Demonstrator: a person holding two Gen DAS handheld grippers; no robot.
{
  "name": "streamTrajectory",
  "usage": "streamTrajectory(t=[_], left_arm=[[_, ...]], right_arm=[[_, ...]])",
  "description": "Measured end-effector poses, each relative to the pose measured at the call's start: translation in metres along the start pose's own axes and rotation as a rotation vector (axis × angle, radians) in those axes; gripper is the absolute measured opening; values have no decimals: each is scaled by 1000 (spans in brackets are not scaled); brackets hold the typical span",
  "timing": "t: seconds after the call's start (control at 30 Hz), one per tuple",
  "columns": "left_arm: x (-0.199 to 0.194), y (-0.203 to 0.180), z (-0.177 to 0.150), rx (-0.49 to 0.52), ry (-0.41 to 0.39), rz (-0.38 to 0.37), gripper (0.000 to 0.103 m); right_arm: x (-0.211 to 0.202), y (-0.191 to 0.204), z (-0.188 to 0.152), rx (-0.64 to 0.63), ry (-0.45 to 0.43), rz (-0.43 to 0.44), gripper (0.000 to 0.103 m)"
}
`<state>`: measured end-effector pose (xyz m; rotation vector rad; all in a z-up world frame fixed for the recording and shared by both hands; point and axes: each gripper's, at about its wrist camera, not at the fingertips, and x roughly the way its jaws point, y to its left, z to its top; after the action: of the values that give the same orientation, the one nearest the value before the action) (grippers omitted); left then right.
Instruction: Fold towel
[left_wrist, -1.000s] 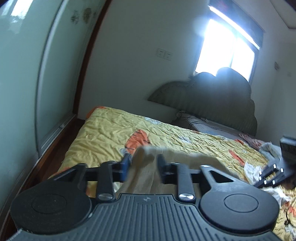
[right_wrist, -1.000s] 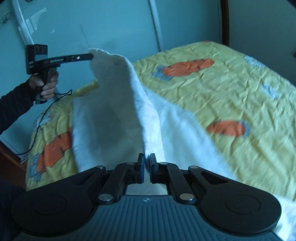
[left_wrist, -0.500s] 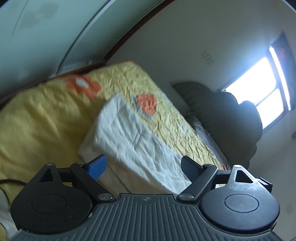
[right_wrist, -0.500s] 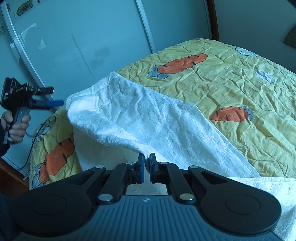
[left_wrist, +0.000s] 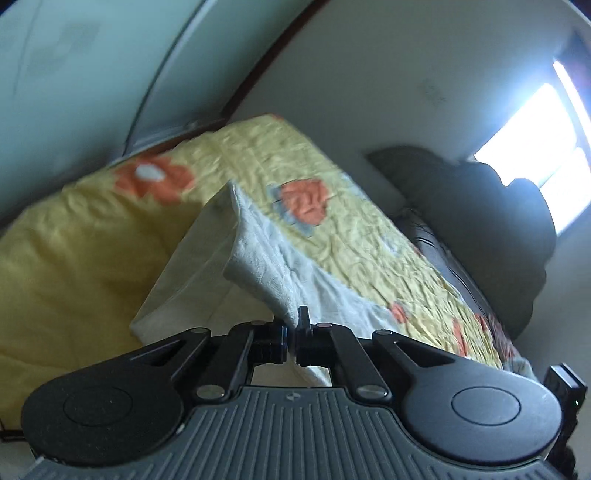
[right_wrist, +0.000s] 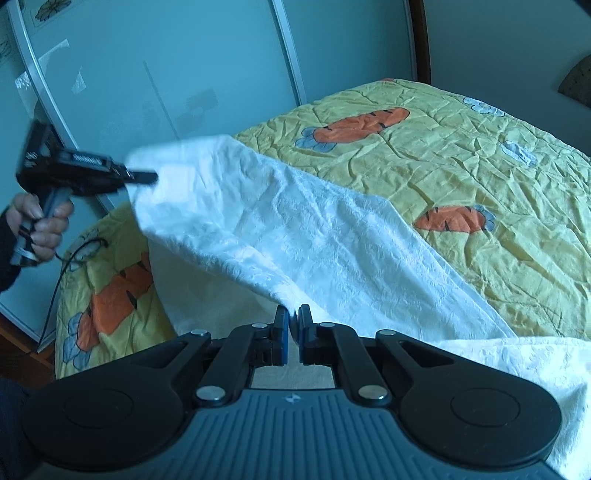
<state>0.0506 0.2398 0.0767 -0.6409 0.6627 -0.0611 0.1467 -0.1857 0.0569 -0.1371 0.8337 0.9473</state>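
A white towel (right_wrist: 314, 229) lies partly folded on the yellow bedspread (right_wrist: 480, 166). In the right wrist view its near edge runs up into my right gripper (right_wrist: 291, 332), whose blue pads are shut on the cloth. Its far left corner is raised off the bed, and my left gripper (right_wrist: 147, 179), held by a hand (right_wrist: 40, 225), pinches that corner. In the left wrist view the towel (left_wrist: 258, 258) rises in a ridge to the left gripper (left_wrist: 291, 339), which is shut on its edge.
The bedspread (left_wrist: 74, 277) has orange carrot prints. A pale sliding wardrobe door (right_wrist: 147, 74) stands close behind the bed's left side. A dark headboard (left_wrist: 480, 221) and a bright window (left_wrist: 554, 147) are at the far end. A thin cable (right_wrist: 62, 266) hangs from the left gripper.
Half a second ago the left gripper was open and clear of the towel, which lay flat. It has since closed on the towel's left corner and lifted it. The right gripper stayed shut on the near edge.
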Motion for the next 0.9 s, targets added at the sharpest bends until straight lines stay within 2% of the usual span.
streamTrajectory(t=[0.07,0.17,0.23,0.27,0.3,0.43,0.5,0.57,0.7,0.77,0.83,0.9], left_arm=[[1,3,-3,39,28,41,4],[24,25,-17,30,142,129,4],[37,31,-26,67,178,167,7],[38,30,-27,83,172,179,12],[35,28,-27,91,162,183,24],[20,17,-28,138,179,164,46],[10,5,-34,163,201,110,46],[5,-9,-44,111,235,-16,47],[25,-36,-79,-172,301,-272,51],[43,-50,-95,-288,305,-321,51],[64,-63,-109,-377,342,-315,51],[83,-75,-117,-402,371,-298,51]], right_arm=[[5,9,-9,-14,33,17,5],[19,23,-23,-43,86,24,5],[27,29,-30,-51,106,13,5],[30,30,-32,-52,110,3,5],[32,31,-33,-53,113,-5,5],[31,26,-34,-29,99,3,5],[29,25,-34,-15,87,8,5],[28,23,-33,-5,77,13,5],[22,24,-33,3,53,9,5],[16,27,-33,0,35,2,5],[8,29,-32,-2,17,-1,5],[1,31,-34,6,-5,-1,5]])
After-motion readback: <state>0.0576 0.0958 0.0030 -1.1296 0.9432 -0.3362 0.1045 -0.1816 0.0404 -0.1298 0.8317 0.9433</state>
